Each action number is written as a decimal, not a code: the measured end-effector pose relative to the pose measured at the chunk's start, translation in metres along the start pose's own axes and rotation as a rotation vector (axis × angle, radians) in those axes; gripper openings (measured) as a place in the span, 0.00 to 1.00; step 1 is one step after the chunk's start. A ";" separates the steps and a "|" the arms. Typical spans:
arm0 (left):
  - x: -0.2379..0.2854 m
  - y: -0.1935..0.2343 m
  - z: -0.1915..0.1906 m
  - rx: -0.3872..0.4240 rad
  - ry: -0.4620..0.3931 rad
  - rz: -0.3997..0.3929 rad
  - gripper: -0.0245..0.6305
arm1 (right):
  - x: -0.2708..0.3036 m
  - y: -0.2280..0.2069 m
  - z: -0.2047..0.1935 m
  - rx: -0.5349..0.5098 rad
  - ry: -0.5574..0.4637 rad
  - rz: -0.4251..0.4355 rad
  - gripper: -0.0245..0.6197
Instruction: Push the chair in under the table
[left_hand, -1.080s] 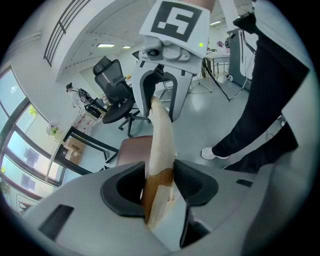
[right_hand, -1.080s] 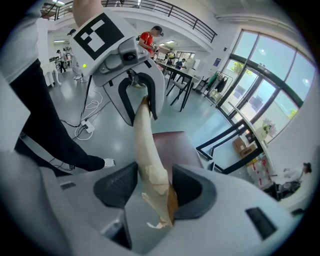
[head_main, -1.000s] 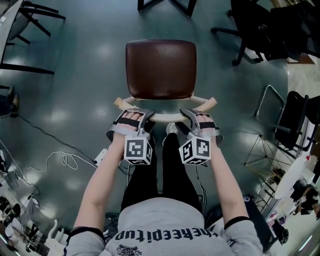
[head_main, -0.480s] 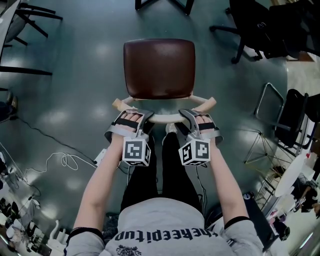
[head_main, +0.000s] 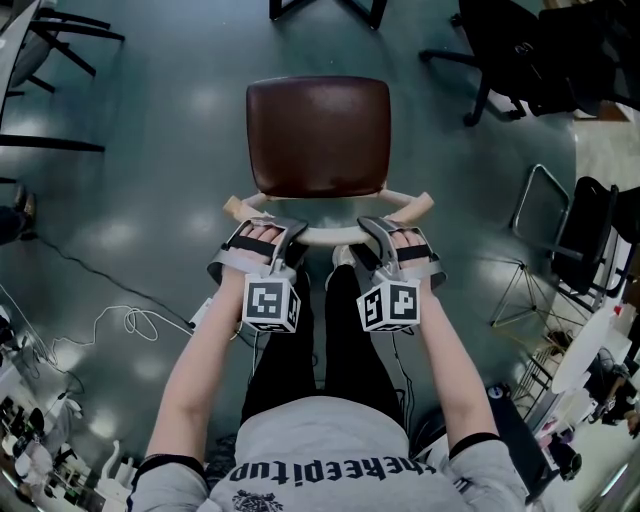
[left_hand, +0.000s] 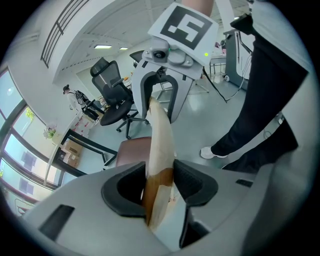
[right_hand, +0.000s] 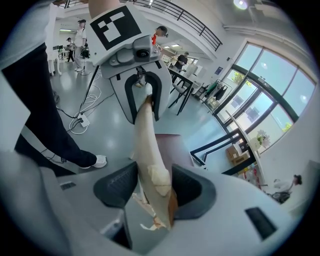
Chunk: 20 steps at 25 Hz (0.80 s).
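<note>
A chair with a brown padded seat (head_main: 318, 135) and a curved pale wooden backrest (head_main: 330, 236) stands on the grey floor straight ahead of me. My left gripper (head_main: 268, 232) is shut on the left part of the backrest, my right gripper (head_main: 385, 232) on the right part. In the left gripper view the wooden rail (left_hand: 161, 145) runs upright between the dark pads of the left gripper (left_hand: 159, 185). The right gripper view shows the same rail (right_hand: 147, 145) clamped in the right gripper (right_hand: 152, 187), with peeling tape on it. The seat (right_hand: 172, 145) shows beyond the rail.
Dark frame legs (head_main: 375, 12) stand on the floor just beyond the chair. Black office chairs (head_main: 510, 50) are at the upper right, black table legs (head_main: 50, 60) at the upper left. A white cable (head_main: 120, 320) lies on the floor at the left. A metal frame (head_main: 560, 230) stands at the right.
</note>
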<state>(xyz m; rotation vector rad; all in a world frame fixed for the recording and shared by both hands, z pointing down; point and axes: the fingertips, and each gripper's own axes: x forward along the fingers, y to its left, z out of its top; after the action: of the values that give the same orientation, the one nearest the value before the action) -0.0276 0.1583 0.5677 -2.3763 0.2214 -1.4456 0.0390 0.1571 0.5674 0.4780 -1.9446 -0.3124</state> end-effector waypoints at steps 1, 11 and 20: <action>0.000 0.001 0.000 0.002 -0.001 0.000 0.32 | 0.000 -0.001 0.000 -0.004 0.000 0.000 0.38; -0.003 0.015 -0.026 0.020 0.026 -0.025 0.32 | 0.012 -0.008 0.023 -0.001 -0.019 -0.062 0.37; -0.008 0.027 -0.045 0.070 0.033 -0.034 0.33 | 0.021 -0.012 0.041 -0.017 -0.035 -0.068 0.36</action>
<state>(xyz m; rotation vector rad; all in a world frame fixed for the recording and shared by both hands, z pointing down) -0.0702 0.1259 0.5699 -2.3129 0.1371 -1.4842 -0.0044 0.1369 0.5629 0.5311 -1.9605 -0.3826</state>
